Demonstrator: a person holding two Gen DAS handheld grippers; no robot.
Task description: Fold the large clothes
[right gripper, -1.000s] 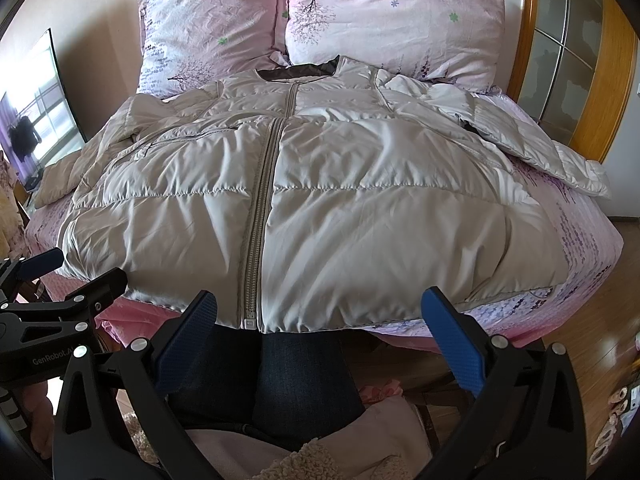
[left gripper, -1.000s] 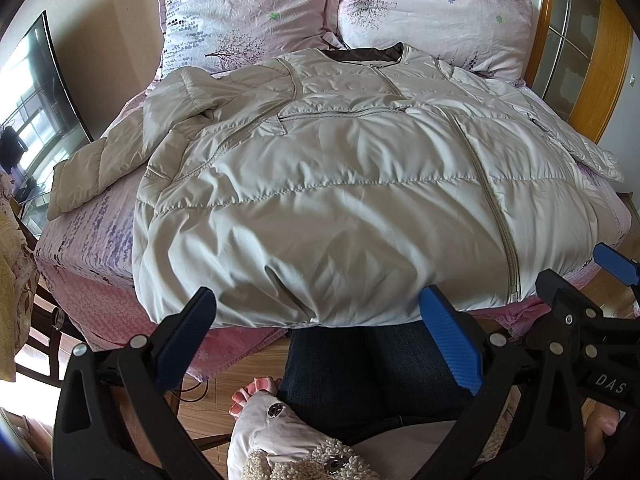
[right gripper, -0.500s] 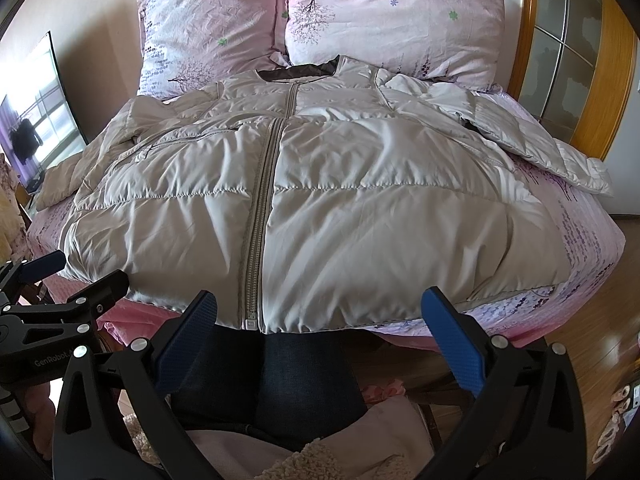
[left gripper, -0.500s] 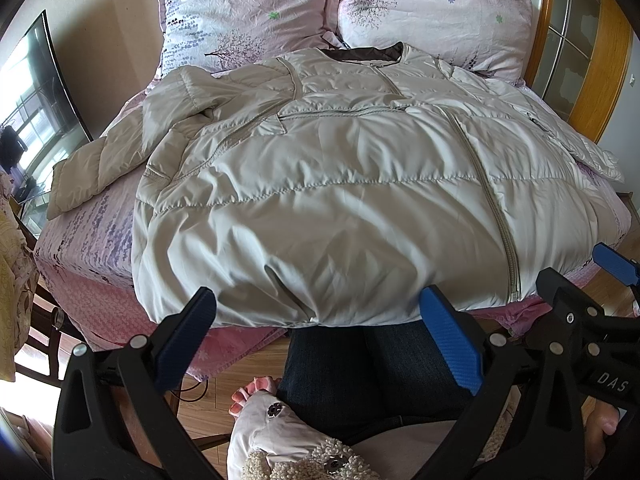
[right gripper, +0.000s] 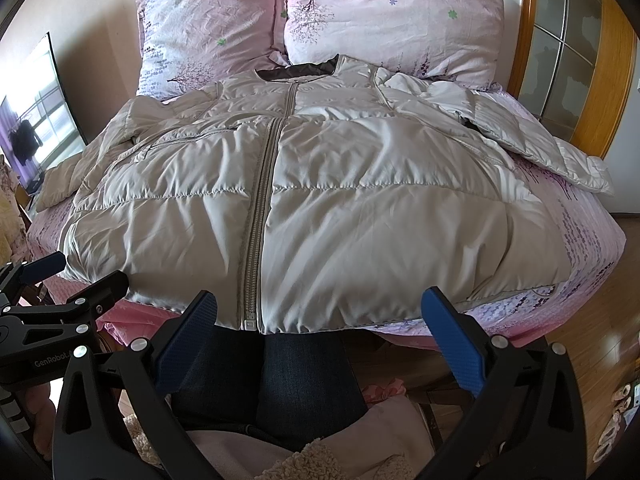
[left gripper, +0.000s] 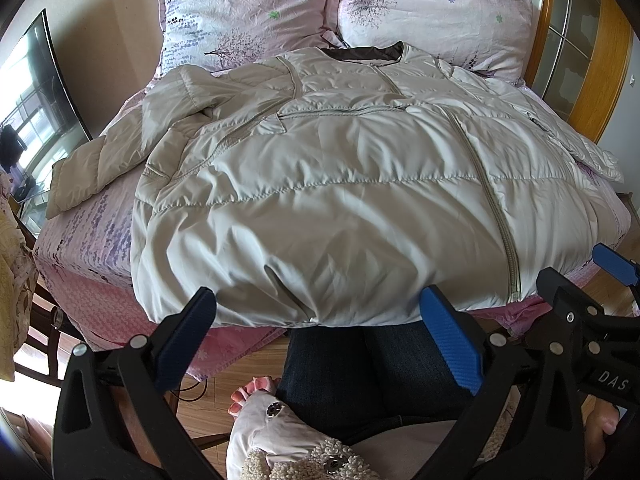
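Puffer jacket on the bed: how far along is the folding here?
Done: the beige puffer jacket lies spread face up on the bed, zipped, collar toward the pillows. In hand: nothing; the left gripper and right gripper are open, short of the hem. Left: both sleeves lie outspread, so every fold remains.

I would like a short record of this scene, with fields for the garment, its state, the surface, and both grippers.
garment: beige quilted puffer jacket
state: spread flat, front up, zipper closed, sleeves out to the sides, not yet folded
surface: bed with pink floral sheet
behind collar: two pink floral pillows
left hand-held gripper: open, short of the hem, empty
right hand-held gripper: open, short of the hem, empty
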